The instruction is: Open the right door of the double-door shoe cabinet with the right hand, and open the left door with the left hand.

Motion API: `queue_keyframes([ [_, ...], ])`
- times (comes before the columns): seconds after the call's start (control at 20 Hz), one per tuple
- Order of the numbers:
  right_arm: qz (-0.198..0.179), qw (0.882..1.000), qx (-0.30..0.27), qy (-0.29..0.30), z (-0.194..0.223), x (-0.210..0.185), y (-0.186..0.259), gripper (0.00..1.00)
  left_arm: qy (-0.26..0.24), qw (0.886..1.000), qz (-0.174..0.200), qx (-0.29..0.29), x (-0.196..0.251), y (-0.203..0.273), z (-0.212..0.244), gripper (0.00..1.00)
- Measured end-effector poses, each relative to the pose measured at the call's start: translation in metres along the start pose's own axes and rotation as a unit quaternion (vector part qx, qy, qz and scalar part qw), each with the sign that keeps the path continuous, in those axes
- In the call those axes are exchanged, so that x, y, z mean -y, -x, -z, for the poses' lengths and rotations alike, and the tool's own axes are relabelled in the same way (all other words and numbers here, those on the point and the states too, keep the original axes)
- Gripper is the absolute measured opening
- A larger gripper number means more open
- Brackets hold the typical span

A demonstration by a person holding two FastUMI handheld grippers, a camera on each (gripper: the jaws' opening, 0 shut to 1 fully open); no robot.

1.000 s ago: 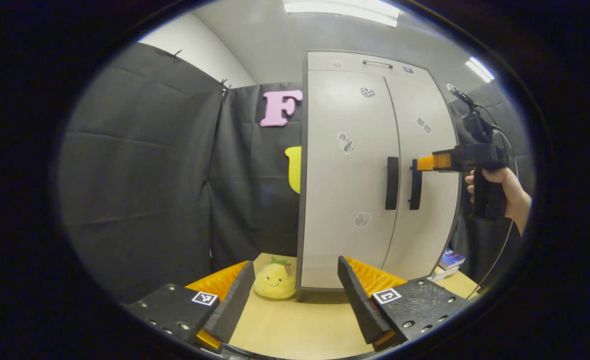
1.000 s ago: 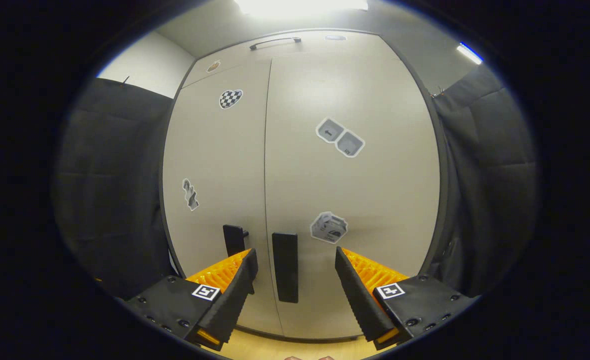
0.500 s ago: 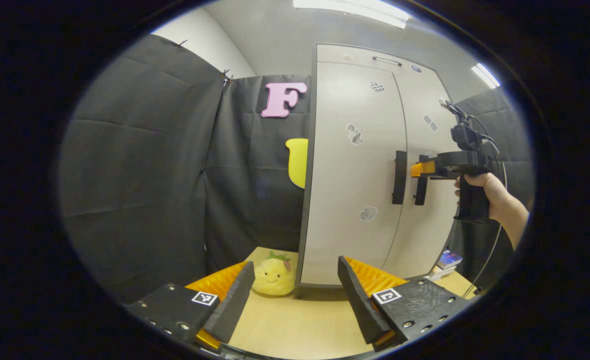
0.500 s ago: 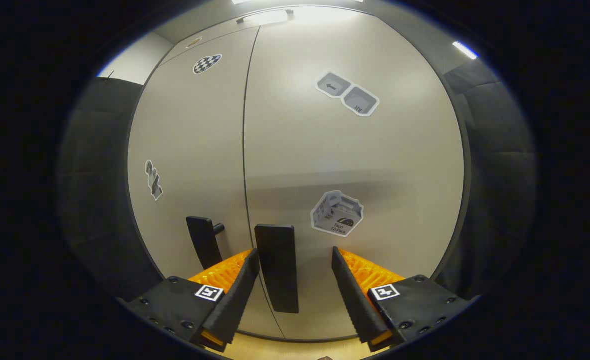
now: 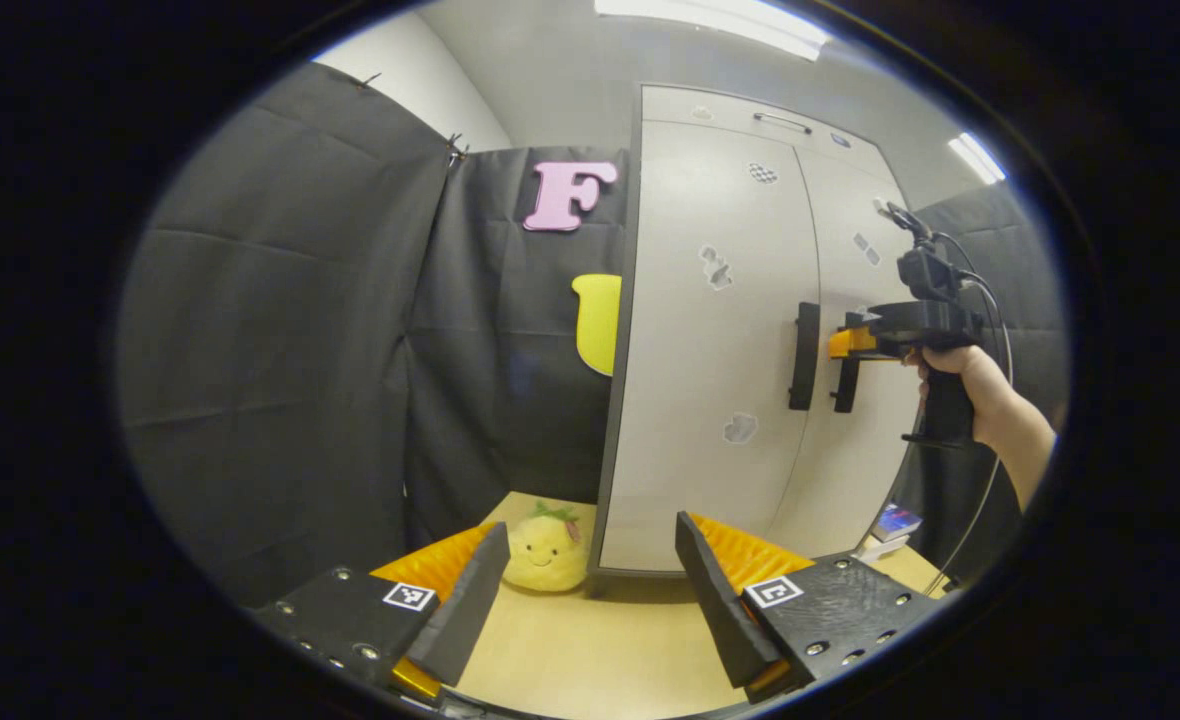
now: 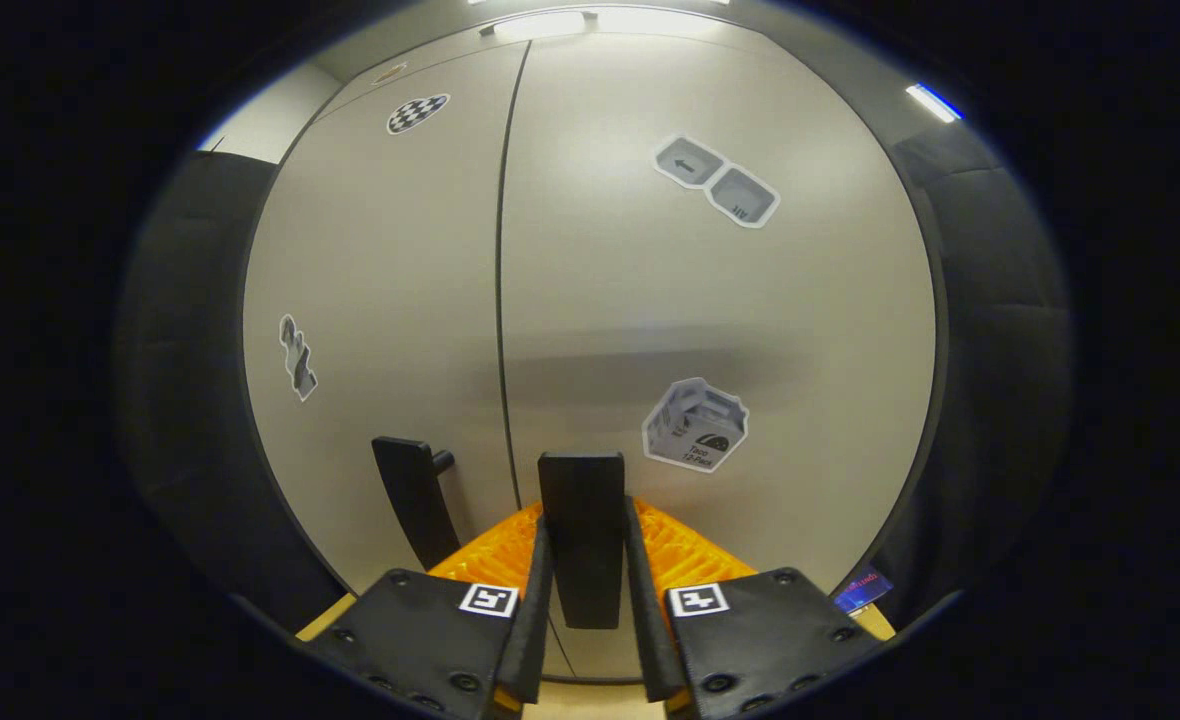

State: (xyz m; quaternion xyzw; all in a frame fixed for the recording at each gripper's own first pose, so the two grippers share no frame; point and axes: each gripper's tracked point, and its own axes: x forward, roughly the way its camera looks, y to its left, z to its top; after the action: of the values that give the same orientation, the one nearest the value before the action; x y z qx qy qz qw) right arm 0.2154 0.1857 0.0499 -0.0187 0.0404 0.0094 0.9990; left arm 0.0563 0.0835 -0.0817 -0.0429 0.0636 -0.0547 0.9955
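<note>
A tall pale grey shoe cabinet [image 5: 710, 350] stands on the wooden table, both doors flat and shut. In the right gripper view, my right gripper [image 6: 582, 590] is shut on the right door's black handle [image 6: 580, 500], one finger pressing each side. The left door's black handle [image 6: 412, 495] stands free just left of it. In the left gripper view, my left gripper [image 5: 590, 580] hangs open, low over the table and well short of the cabinet. The left door handle [image 5: 803, 356] is far ahead of it, and a hand holds the right gripper [image 5: 855, 343] at the right handle [image 5: 847, 380].
A yellow plush toy [image 5: 546, 550] sits on the table [image 5: 590, 660] by the cabinet's left bottom corner. A small blue box [image 5: 892, 522] lies by the cabinet's right foot. Black cloth walls close in on both sides. A cable trails down from the right gripper.
My right gripper has moved up to the right door handle and shut on it; its fingers were wide apart before. The left gripper has barely shifted.
</note>
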Motion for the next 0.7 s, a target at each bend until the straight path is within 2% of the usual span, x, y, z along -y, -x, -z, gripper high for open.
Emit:
queue_keyframes([
  [0.25,0.009,1.000,0.005,-0.016,0.000,0.000,0.001,0.35,-0.005,1.000,0.000,0.007,-0.003,0.009,-0.003,0.96],
  [0.3,0.007,1.000,0.004,-0.007,0.000,0.000,0.001,0.30,-0.007,1.000,-0.002,0.006,-0.005,0.011,0.000,0.96],
  [0.35,0.004,1.000,0.003,-0.004,0.001,0.000,0.001,0.30,-0.008,1.000,-0.005,0.003,-0.008,0.012,0.002,0.96],
  [0.4,-0.001,1.000,0.003,-0.008,0.001,-0.001,-0.001,0.23,-0.007,1.000,-0.006,-0.001,-0.009,0.015,0.006,0.96],
  [0.55,-0.020,0.999,0.020,-0.015,-0.002,-0.001,-0.002,0.23,0.000,1.000,-0.005,-0.005,-0.009,0.017,0.007,0.96],
  [0.7,-0.032,0.999,0.014,0.004,0.000,-0.001,0.004,0.06,-0.002,1.000,0.000,-0.006,-0.006,0.018,0.008,0.96],
])
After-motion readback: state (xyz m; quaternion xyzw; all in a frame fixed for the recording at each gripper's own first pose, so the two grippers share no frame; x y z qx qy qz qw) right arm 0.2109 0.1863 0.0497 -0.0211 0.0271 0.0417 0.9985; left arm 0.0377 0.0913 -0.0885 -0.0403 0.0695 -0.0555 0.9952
